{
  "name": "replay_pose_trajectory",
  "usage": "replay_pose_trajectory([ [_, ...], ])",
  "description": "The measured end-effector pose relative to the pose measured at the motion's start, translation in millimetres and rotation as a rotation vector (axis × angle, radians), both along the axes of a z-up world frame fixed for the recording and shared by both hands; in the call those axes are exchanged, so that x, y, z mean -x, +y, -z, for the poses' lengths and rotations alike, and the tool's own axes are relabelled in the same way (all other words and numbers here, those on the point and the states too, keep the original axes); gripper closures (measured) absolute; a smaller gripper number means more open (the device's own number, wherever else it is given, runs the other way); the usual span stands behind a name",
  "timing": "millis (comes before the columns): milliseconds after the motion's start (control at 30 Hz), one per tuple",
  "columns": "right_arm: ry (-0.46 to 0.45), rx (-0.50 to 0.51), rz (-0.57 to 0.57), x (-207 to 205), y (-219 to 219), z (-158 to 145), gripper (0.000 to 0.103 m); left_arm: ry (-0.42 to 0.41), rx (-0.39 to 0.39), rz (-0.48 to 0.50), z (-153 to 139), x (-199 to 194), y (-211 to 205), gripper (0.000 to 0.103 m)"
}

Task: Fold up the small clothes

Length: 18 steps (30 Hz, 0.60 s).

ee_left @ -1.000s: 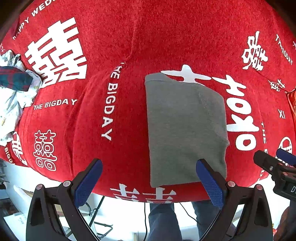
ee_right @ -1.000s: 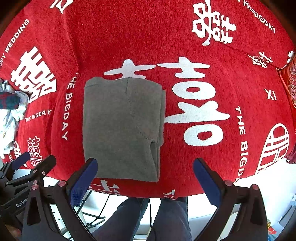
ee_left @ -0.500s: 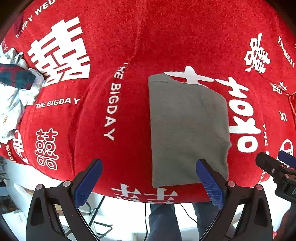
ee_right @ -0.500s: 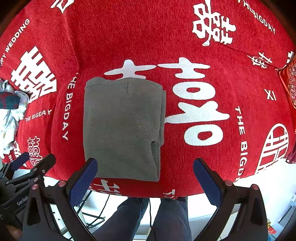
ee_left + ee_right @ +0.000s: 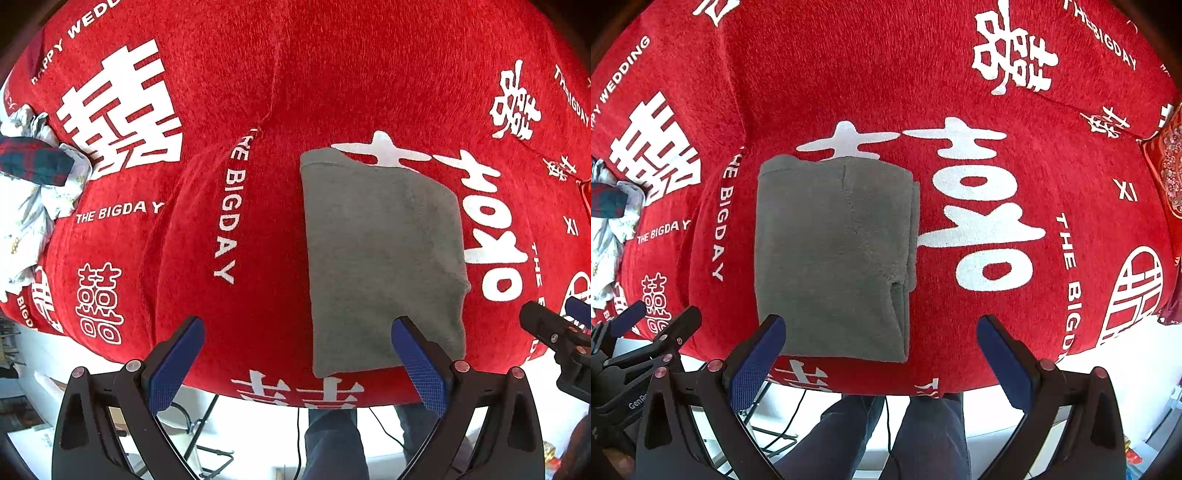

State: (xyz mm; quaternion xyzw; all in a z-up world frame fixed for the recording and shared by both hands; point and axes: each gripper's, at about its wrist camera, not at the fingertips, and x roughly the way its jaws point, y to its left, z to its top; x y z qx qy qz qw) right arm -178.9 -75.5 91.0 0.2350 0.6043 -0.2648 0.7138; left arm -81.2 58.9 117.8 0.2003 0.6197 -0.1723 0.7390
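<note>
Both claws stand wide apart and hold nothing. Left gripper (image 5: 297,360): blue-padded fingers (image 5: 177,363) spread, poised above the near edge of the red cloth-covered surface (image 5: 258,92), touching neither cloth nor garment. Its right finger overlaps the near right part of the grey folded garment (image 5: 384,258) in view; contact cannot be confirmed. Right gripper (image 5: 881,356): fingers (image 5: 1006,363) likewise spread and empty, above the same near edge; its left finger overlaps the garment's near left corner in view.

The grey garment (image 5: 831,254) lies flat as a folded rectangle near the front edge of the surface, partly covering large white printed characters. Layered fold edges show along its right side.

A bundle of other clothes (image 5: 33,184), white patterned with a dark plaid piece, sits at the left edge, well apart from the garment. The person's legs (image 5: 879,435) in dark trousers show below the near edge.
</note>
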Motion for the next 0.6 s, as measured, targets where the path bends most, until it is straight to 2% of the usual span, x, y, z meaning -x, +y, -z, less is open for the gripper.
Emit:
replay_pose_trajectory([
  [233,-0.001,0.01,0.018,1.6,5.5,2.4,0.0,0.013,0.007,-0.003,5.1,0.5,3.6,0.002],
  [600,-0.016,0.008,0.014,2.3,7.1,4.2,0.0,-0.033,0.01,-0.001,2.0,3.8,3.3,0.002],
])
